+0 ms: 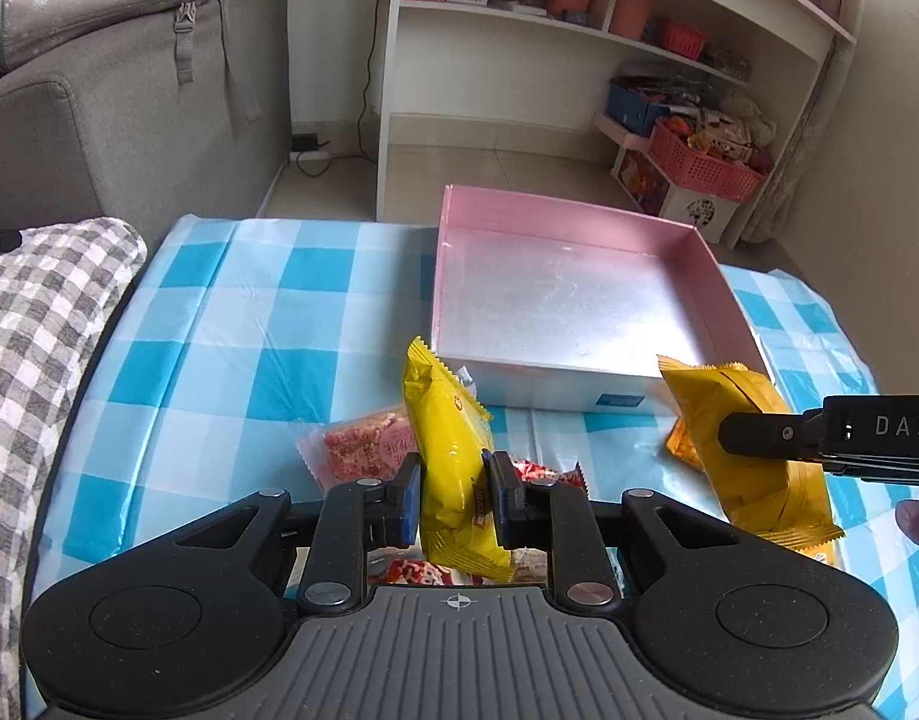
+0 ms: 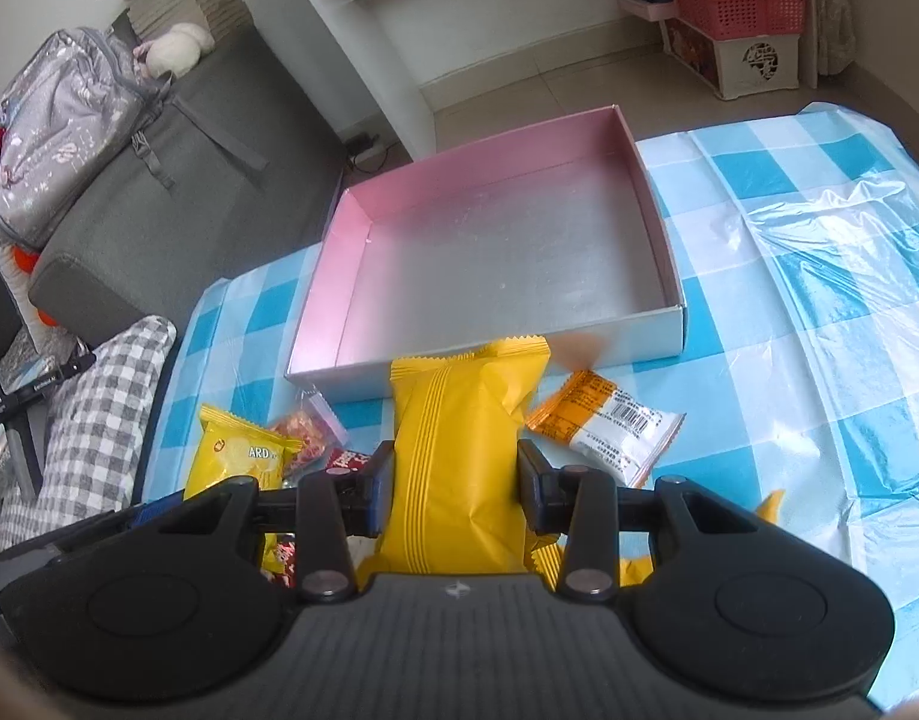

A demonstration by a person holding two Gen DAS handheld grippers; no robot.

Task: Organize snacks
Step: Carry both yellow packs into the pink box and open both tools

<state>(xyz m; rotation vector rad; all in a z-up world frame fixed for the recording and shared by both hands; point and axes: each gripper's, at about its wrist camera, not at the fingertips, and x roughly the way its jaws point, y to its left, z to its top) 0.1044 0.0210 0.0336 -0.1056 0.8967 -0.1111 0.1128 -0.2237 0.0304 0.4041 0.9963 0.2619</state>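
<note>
While left gripper (image 1: 453,495) jaws pinch yellow packet (image 1: 450,450), right gripper (image 2: 455,489) jaws pinch orange-yellow packet (image 2: 459,456), lower end hidden.

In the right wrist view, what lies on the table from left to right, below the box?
Bright yellow packet → red snack → big yellow packet held in the right gripper → orange-and-white packet.

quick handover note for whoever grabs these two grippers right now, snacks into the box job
Left gripper: shut on a bright yellow packet, lifted off the table.
Right gripper: shut on a darker yellow packet, also lifted.
Pink box: just ahead of both, nothing in it.
Done: two packets picked.
Left: drop both in the box, then the pink-red packet, orange-and-white packet and the other loose packets on the checked cloth.
</note>
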